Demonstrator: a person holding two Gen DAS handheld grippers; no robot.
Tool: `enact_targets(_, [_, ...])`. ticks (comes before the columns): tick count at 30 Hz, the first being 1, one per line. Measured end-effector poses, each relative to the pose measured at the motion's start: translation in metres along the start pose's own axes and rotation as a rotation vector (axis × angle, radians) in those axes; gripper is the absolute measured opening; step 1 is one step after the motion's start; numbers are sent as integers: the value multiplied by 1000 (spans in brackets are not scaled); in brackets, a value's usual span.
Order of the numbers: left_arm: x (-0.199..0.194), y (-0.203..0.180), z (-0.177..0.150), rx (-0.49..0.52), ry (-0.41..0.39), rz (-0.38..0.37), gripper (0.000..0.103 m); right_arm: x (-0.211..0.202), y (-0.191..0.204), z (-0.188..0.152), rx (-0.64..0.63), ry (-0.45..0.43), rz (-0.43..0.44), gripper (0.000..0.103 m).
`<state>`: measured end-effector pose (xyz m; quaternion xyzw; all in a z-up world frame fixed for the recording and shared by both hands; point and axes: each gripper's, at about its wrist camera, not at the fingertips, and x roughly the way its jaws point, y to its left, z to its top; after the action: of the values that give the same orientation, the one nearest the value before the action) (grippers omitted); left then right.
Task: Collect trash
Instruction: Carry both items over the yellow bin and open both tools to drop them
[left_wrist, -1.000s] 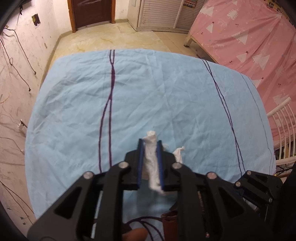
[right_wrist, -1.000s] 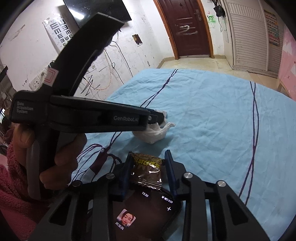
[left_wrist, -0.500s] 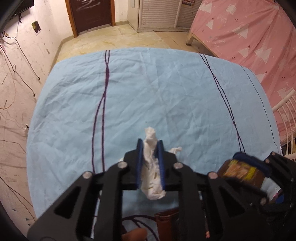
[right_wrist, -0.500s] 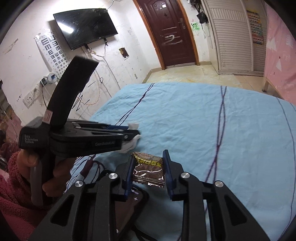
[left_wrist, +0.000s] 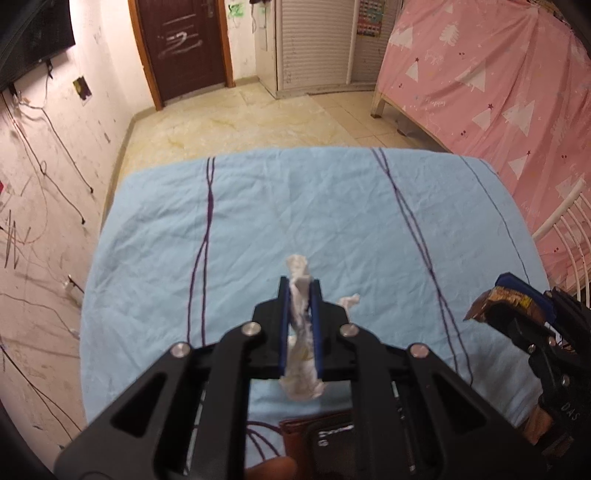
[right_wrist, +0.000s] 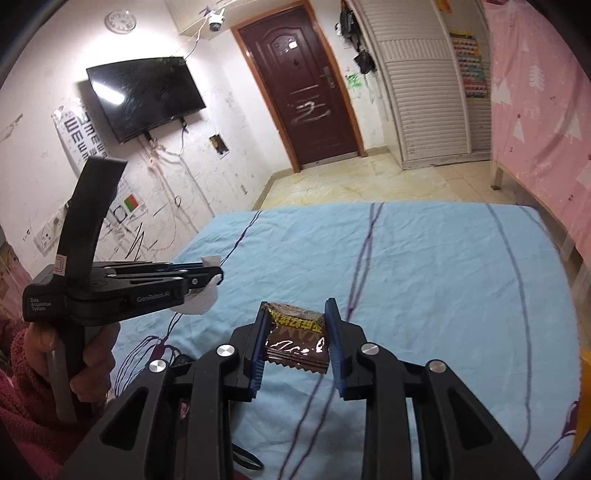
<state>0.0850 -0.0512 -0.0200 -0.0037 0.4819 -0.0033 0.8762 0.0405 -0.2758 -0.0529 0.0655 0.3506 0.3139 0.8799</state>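
Note:
My left gripper (left_wrist: 300, 286) is shut on a crumpled white tissue (left_wrist: 301, 339) and holds it above the light blue bed sheet (left_wrist: 295, 206). My right gripper (right_wrist: 297, 310) is shut on a brown and yellow snack wrapper (right_wrist: 297, 338), also held above the sheet (right_wrist: 424, 266). In the left wrist view the right gripper (left_wrist: 517, 295) with the wrapper (left_wrist: 495, 301) is at the right edge. In the right wrist view the left gripper (right_wrist: 210, 269) with the tissue (right_wrist: 201, 299) is at the left.
A brown wallet (left_wrist: 314, 435) lies on the sheet below my left gripper. A pink-covered bed (left_wrist: 498, 92) stands on the right, a white metal rack (left_wrist: 565, 229) next to it. A TV (right_wrist: 144, 96) hangs on the left wall. A yellow object (right_wrist: 583, 387) is at the right edge.
Both grippers have risen above the bed with their loads and tilted up, so more of the room shows. The phone under the right gripper has dropped out of view.

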Motion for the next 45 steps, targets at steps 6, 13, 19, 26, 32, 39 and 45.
enact_targets(6, [-11,-38,10,65,-28,-6,9,-40,-36,-4,60,-77,-47,23])
enact_targets(13, [-17,-88,13,150,-43,-15,9,-90,-85,-17,139,-165,-114,23])
enact_targets(19, [-20,-132,13,223,-43,-28,9,-124,-124,-31,198,-220,-166,23])
enact_targets(26, [-24,-195,12,318,-41,-90,10,-160,-172,-57,291,-281,-243,23])
enact_targets(32, [-23,-250,7,396,-31,-140,10,-181,-207,-82,334,-298,-315,23])
enact_targets(39, [-18,-313,1,472,-17,-219,10,-186,-245,-107,376,-286,-423,23])
enact_targets(45, [0,-356,-4,490,57,-339,10,-176,-270,-125,401,-245,-489,24])
